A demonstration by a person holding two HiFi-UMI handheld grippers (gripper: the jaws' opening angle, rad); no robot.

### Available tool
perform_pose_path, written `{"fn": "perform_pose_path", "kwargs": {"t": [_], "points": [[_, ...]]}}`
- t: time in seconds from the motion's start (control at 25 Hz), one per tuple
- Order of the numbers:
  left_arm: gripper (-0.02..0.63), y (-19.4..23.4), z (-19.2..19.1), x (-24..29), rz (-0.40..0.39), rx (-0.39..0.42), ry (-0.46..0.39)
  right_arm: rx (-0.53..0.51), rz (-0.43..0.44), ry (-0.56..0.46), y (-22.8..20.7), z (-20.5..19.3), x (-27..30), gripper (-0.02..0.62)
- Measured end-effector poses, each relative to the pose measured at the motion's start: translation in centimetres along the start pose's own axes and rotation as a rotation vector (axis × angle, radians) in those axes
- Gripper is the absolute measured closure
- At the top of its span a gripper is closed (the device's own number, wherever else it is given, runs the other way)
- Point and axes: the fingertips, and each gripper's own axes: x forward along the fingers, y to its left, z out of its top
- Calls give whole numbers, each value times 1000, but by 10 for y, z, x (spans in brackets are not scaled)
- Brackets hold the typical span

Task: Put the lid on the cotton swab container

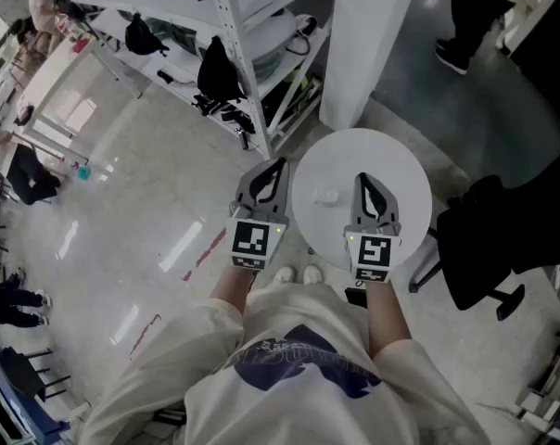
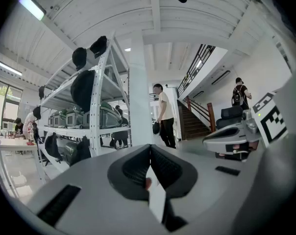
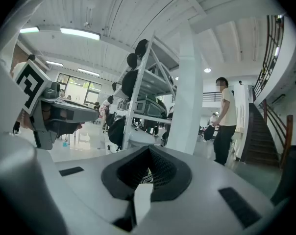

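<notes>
Container (image 1: 326, 195) small, indistinct on table (image 1: 400, 165)

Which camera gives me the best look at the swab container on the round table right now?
Head view: the container shows as a small pale thing on the round table, between the left gripper and right gripper, too small for detail. Both gripper views look out across the room and show none of it.
</notes>
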Motion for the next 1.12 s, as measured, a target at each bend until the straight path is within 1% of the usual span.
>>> {"fn": "perform_pose_path", "kwargs": {"t": [0.44,0.56,0.68,0.8,0.88,0.96,1.12], "points": [[606,7,-4,2,13,3,17,-1,6,18,-2,-5,3,588],[606,12,-8,3,11,18,38,60,23,5,-9,-6,2,588],[606,20,-21,1,-5,24,87,163,48,-26,-22,-8,-3,586],[606,25,-44,-1,-49,20,164,236,42,-34,-41,-16,-9,584],[606,24,-62,-4,-88,29,224,253,31,-21,-53,-24,-13,584],[596,18,-83,-7,-139,57,289,265,20,-6,-63,-34,-18,584],[507,-4,-129,-9,-271,115,416,260,20,33,-73,-55,-24,570]]}}
